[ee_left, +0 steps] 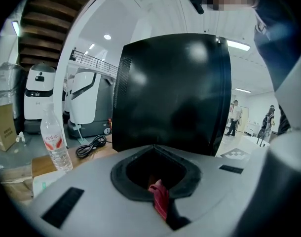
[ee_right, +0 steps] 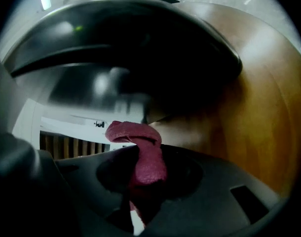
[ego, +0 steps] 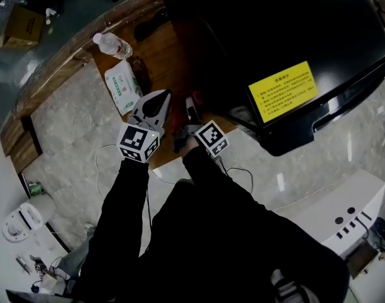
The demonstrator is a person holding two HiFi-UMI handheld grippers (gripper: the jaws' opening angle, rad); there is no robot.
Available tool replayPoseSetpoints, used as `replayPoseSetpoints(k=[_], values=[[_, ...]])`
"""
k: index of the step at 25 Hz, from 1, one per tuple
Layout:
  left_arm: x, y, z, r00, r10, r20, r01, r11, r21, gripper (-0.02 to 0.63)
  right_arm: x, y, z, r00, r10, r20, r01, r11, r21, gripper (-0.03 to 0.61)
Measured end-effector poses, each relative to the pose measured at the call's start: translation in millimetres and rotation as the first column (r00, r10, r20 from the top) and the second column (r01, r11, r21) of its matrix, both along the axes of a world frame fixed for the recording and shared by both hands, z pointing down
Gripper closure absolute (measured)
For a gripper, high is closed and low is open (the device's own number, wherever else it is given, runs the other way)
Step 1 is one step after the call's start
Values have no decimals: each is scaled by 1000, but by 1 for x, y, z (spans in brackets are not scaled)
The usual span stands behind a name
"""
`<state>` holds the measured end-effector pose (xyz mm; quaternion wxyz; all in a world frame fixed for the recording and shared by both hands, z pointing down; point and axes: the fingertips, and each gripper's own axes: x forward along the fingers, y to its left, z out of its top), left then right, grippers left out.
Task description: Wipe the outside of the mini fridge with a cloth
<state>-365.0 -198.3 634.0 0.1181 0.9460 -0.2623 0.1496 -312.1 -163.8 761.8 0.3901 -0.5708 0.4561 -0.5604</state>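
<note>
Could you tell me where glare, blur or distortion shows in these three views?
Head view: the mini fridge is underexposed, nearly featureless black; light streaks glare on the floor. Left gripper view: fisheye bowing, ceiling lights mirrored on its side. Right gripper view: mini fridge smeared, cloth sharper.

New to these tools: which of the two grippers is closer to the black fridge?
The right gripper, gripping red cloth, is beside the mini fridge; the left gripper sits farther off, nearer the wipes pack.

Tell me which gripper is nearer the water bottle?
Left. The left gripper is beside the wipes pack, just short of the water bottle; the right gripper is farther over, by the mini fridge.
</note>
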Motion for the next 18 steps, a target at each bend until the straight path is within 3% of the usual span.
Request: replayPoseSetpoints(k=[3,6,10,13,18], values=[[-13,-6,-22,1000,-16,-9,16,1000,26,611,-30,-11,-40,982,-132,-133,139,989,42,459],[-34,-21,-55,999,-36,-39,39,996,74,611,-53,-36,-99,925,-200,-323,249,961,118,459],[-63,-47,-95,994,-37,-99,48,993,111,611,-68,-67,-173,845,-144,-515,291,932,215,459],[-87,-66,-123,989,-27,-142,47,990,137,611,-87,-87,-213,798,-102,-594,301,921,247,457],[-110,-98,-164,982,33,-187,2,983,184,611,-104,-116,-261,810,4,-586,203,936,287,456]])
